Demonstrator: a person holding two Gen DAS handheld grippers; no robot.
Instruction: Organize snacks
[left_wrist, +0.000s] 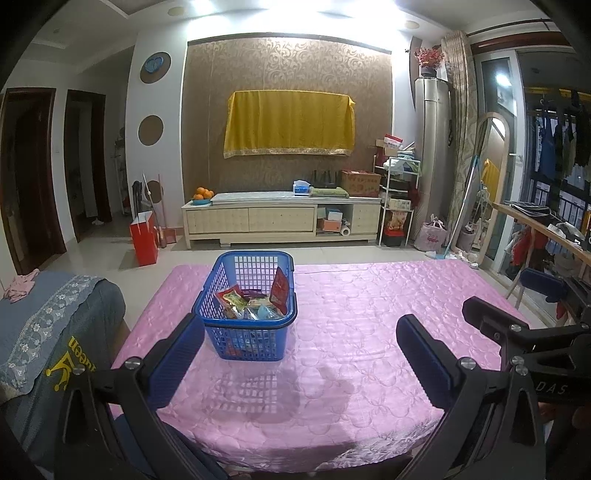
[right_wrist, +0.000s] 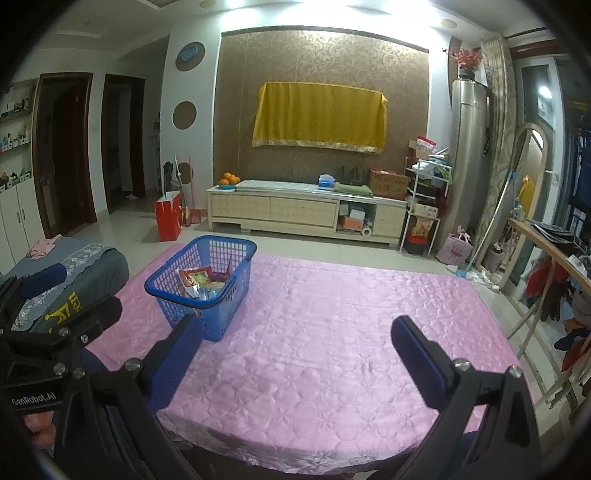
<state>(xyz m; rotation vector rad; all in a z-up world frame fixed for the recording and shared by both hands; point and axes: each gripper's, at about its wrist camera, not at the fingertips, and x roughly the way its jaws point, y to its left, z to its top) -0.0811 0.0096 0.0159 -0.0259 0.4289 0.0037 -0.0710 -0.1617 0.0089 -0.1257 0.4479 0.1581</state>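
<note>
Basket (left_wrist: 251, 306) ahead of left hand-held gripper (left_wrist: 301, 356)

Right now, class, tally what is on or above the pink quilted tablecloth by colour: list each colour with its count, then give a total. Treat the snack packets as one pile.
Blue: 1, the blue plastic mesh basket.
Mixed colours: 1, the pile of snack packets inside it.
Black: 2, the left gripper and right gripper, jaws open.
Total: 4

basket (left_wrist: 251, 306) left, tablecloth (right_wrist: 351, 332) otherwise open
</note>
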